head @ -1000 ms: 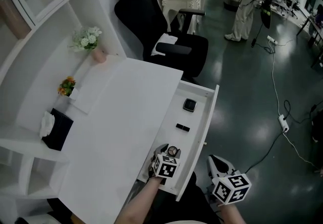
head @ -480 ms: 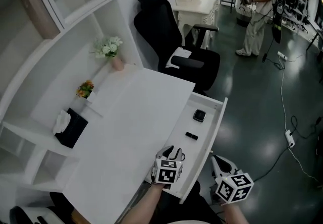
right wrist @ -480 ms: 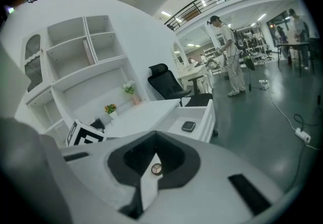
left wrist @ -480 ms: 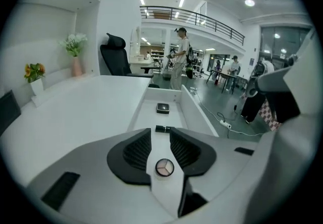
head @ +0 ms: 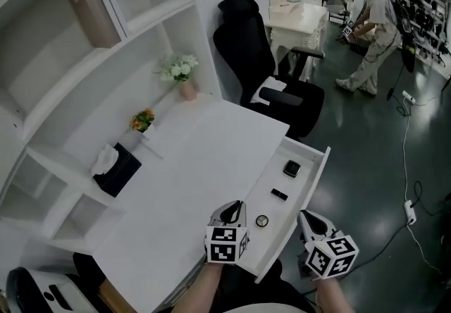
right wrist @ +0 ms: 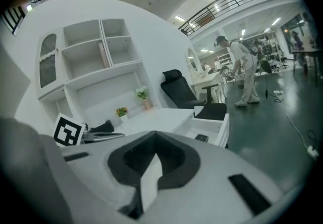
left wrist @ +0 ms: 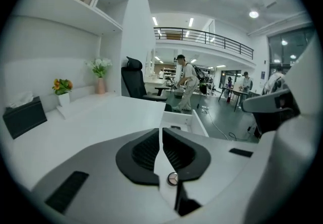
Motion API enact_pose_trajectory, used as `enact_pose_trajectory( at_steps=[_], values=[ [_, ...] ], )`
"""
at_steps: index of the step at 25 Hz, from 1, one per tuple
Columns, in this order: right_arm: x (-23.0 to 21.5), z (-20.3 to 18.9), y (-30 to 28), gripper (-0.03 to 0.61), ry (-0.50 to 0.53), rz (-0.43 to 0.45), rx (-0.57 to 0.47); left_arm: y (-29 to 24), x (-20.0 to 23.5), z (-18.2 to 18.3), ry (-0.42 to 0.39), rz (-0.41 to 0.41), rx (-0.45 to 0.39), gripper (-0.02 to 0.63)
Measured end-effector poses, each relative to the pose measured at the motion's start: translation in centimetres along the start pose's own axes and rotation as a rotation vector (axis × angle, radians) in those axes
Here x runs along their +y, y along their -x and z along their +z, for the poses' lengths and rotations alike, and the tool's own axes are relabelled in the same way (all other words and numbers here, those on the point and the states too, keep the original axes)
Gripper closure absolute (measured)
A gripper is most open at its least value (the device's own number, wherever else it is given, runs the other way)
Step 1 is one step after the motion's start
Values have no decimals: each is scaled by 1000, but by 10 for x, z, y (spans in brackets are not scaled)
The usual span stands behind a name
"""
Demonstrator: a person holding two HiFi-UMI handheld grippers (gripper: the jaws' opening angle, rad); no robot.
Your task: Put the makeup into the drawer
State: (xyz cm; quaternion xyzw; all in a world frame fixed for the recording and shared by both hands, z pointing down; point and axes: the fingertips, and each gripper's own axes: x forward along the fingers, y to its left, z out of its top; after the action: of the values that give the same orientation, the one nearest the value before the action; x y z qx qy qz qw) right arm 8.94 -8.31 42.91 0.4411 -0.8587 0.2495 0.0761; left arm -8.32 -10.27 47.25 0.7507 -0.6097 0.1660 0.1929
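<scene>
The left gripper is held over the desk edge, jaws closing with nothing between them; at its 3 o'clock the round compact lies free in the open drawer; further at 3 o'clock the right gripper is kept clear, jaws together and empty, judged unneeded.

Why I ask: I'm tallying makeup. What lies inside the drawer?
The drawer holds a square compact, a black stick and a round compact. Any part under the desktop is hidden.
</scene>
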Motion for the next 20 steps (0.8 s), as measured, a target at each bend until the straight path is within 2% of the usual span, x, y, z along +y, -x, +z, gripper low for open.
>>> enact_pose_trajectory(
  at_steps=[5, 8, 14, 20],
  values=[
    [19, 7, -7, 577, 51, 53, -2, 34, 25, 18, 48, 65, -79, 606],
    [24, 12, -9, 577, 92, 51, -1, 52, 37, 24, 67, 104, -111, 609],
    [30, 20, -13, 577, 137, 53, 2, 82, 55, 30, 107, 156, -155, 609],
    [44, 20, -21, 577, 152, 100, 13, 100, 65, 33, 113, 196, -177, 609]
  ],
)
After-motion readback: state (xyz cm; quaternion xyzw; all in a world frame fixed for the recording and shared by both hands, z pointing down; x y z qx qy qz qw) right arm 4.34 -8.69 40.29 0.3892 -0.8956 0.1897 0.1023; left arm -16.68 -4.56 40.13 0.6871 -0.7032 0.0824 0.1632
